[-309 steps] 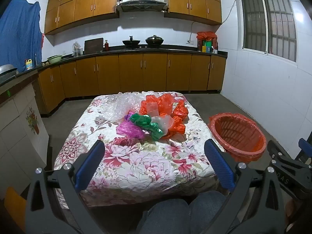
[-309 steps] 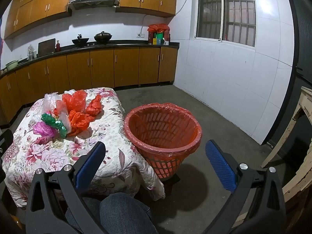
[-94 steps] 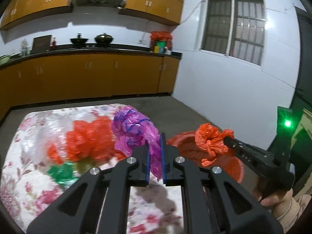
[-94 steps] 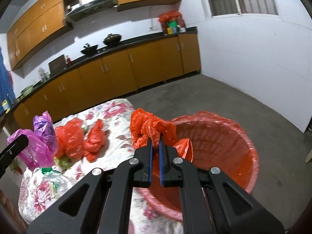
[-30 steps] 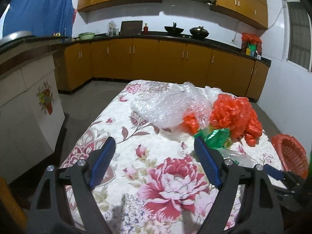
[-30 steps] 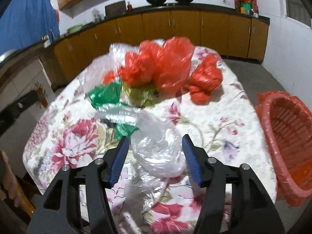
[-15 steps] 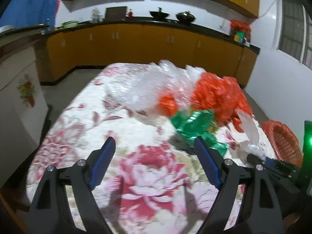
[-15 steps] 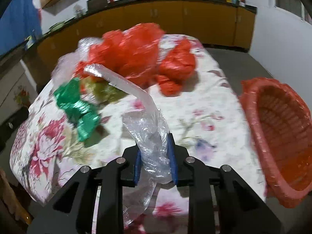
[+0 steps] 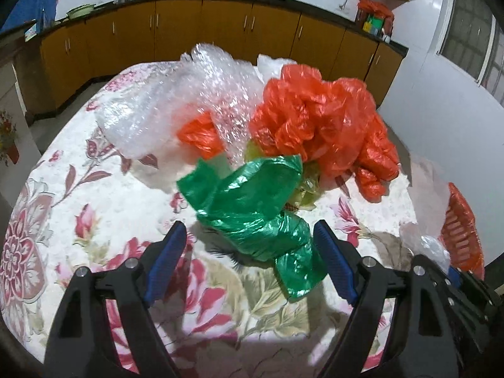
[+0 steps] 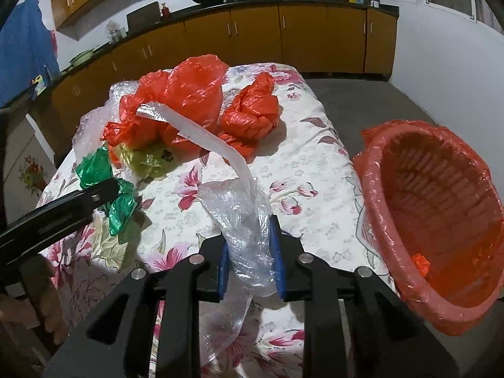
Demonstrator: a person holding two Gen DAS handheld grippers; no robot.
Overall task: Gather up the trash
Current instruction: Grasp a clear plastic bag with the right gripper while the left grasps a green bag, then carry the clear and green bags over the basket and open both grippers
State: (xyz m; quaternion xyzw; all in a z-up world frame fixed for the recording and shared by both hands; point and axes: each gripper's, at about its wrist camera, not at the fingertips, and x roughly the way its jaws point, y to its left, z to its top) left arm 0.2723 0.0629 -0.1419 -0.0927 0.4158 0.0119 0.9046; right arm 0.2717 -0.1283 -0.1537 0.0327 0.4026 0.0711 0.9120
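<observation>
Gripping: right gripper point(image 10: 251, 260) clamping crumpled clear plastic bag point(image 10: 242, 220), beside red-lined plastic basket point(image 10: 441, 220).
Reaching: left gripper point(image 9: 249, 264) spread wide, straddling crinkled green plastic bag point(image 9: 252, 201) on floral tablecloth point(image 9: 94, 208).
Handling: likely featherlight, soft, slippery; pinching bunched middle.

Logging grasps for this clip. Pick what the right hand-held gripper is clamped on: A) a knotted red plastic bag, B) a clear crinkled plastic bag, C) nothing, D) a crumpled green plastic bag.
B: the right hand-held gripper has its blue pads pressed against a clear crinkled plastic bag, above the floral tablecloth.
</observation>
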